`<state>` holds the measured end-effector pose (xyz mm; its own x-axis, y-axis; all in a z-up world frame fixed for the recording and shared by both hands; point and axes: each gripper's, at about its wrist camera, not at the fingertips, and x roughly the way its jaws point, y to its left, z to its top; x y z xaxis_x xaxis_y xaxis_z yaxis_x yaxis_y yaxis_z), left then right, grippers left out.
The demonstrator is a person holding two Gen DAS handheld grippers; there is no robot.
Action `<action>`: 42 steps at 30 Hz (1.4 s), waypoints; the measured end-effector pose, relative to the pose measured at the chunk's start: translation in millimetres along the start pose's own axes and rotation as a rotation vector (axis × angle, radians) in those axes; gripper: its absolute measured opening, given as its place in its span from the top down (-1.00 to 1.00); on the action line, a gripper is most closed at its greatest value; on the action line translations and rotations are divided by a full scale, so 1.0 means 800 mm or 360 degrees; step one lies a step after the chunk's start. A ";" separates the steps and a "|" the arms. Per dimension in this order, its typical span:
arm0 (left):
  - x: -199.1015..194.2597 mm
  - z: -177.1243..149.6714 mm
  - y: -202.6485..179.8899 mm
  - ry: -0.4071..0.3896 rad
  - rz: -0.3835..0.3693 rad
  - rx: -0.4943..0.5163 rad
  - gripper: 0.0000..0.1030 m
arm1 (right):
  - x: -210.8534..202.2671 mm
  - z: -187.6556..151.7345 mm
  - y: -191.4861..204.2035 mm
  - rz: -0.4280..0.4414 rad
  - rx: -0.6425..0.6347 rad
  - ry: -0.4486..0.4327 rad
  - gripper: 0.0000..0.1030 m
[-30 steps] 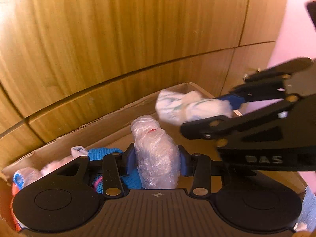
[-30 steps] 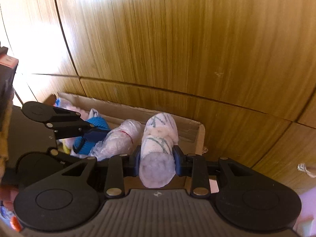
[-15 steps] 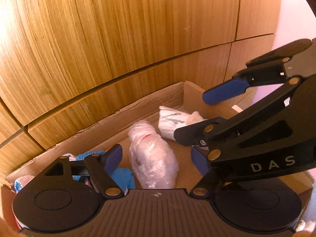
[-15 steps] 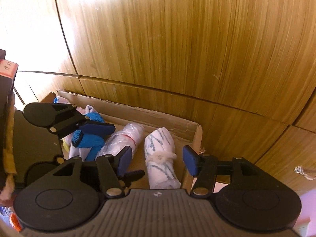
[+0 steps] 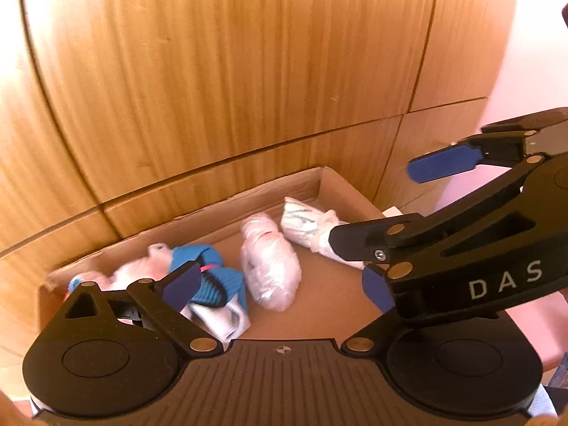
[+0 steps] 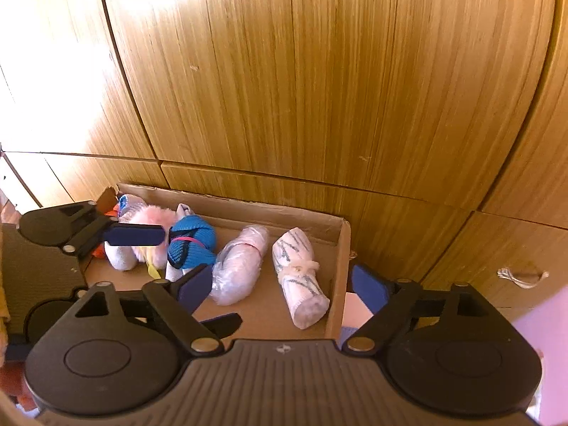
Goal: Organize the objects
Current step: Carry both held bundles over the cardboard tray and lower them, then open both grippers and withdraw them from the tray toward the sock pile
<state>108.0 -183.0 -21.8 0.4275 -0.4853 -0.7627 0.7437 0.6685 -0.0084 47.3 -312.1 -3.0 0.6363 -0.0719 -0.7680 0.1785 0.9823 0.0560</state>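
Observation:
A cardboard box (image 6: pixel 339 248) stands against a wooden cabinet and holds rolled bundles in a row. A plastic-wrapped pink roll (image 5: pixel 271 266) (image 6: pixel 239 266) lies mid-box. A white roll with grey marks (image 5: pixel 305 229) (image 6: pixel 300 277) lies at the box's right end. A blue knitted roll (image 6: pixel 191 239) (image 5: pixel 216 282) and a fluffy pink bundle (image 6: pixel 149 218) lie to the left. My left gripper (image 5: pixel 280 285) is open and empty above the plastic-wrapped roll. My right gripper (image 6: pixel 282 287) is open and empty above the white roll.
Wooden cabinet doors (image 6: pixel 319 88) rise right behind the box. The right gripper's body (image 5: pixel 479 248) crosses the right side of the left wrist view. A pink surface (image 5: pixel 532 71) lies to the right. A small white string (image 6: pixel 518 278) lies by the cabinet at right.
Both grippers have opened and let go of their rolls. The plastic-wrapped roll and the white roll now lie in the box. Both grippers have drawn back and up.

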 end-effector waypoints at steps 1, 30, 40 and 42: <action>-0.004 0.001 -0.003 0.0006 0.0011 -0.0012 -0.96 | -0.002 0.000 0.001 0.0000 0.0007 0.0004 -0.72; -0.184 -0.090 0.049 -0.0024 0.0221 -0.0344 -0.99 | -0.109 -0.033 0.096 0.0067 -0.0117 -0.0096 -0.98; -0.219 -0.164 0.052 -0.0084 0.0266 -0.0396 -1.00 | -0.153 -0.120 0.126 0.0173 -0.0150 -0.0211 -0.98; -0.218 -0.183 0.051 -0.0072 0.0257 -0.0416 -1.00 | -0.160 -0.144 0.137 0.0202 -0.0201 -0.0227 -0.98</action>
<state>-11.5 11.4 16.4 0.5561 -0.3814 -0.7384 0.5093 0.8585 -0.0599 -101.1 -175.1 28.1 0.7488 0.0387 -0.6616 0.0005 0.9983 0.0590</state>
